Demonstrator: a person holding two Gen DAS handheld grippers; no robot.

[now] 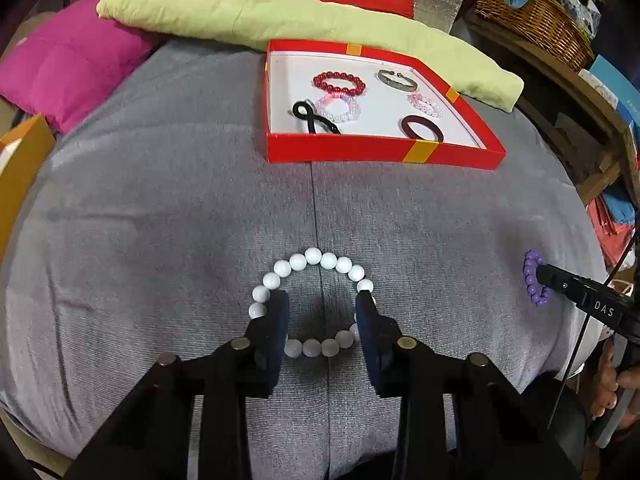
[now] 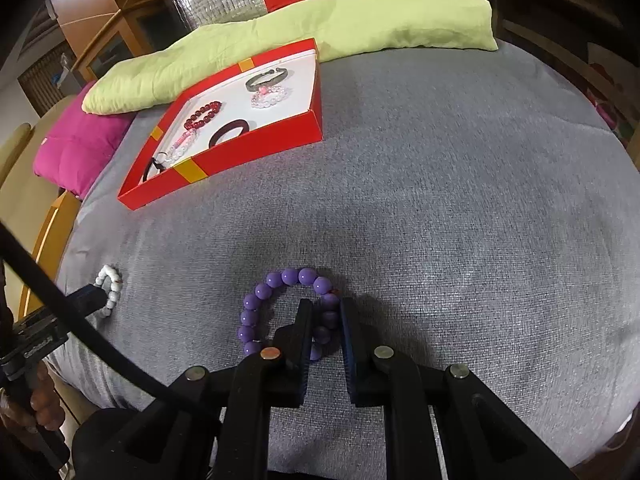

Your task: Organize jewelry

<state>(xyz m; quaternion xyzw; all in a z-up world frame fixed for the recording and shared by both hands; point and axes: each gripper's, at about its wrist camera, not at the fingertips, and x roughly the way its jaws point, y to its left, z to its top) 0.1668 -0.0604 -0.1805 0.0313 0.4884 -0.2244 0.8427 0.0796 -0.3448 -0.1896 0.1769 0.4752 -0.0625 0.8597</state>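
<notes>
A white bead bracelet (image 1: 316,260) lies flat on the grey cloth. My left gripper (image 1: 322,304) stands open over it. One finger covers the ring's left side and the other its right, and the near beads run across the gap untouched. At the right lies a purple bead bracelet (image 2: 260,292), with my right gripper (image 2: 326,308) shut on its right side; beads show between the pads. Each gripper also shows at the edge of the other's view. Further back a red box (image 1: 384,152) holds a red bead bracelet (image 1: 340,82), a silver bangle (image 1: 396,80), clear bead bracelets and two hair ties.
A long pale green pillow (image 1: 240,16) lies behind the box, with a pink cushion (image 1: 68,68) at the far left. A wicker basket (image 1: 532,16) sits on wooden shelving to the right. A wooden chair edge (image 1: 24,152) stands at the left. A person's hand (image 1: 608,388) holds the right gripper's handle.
</notes>
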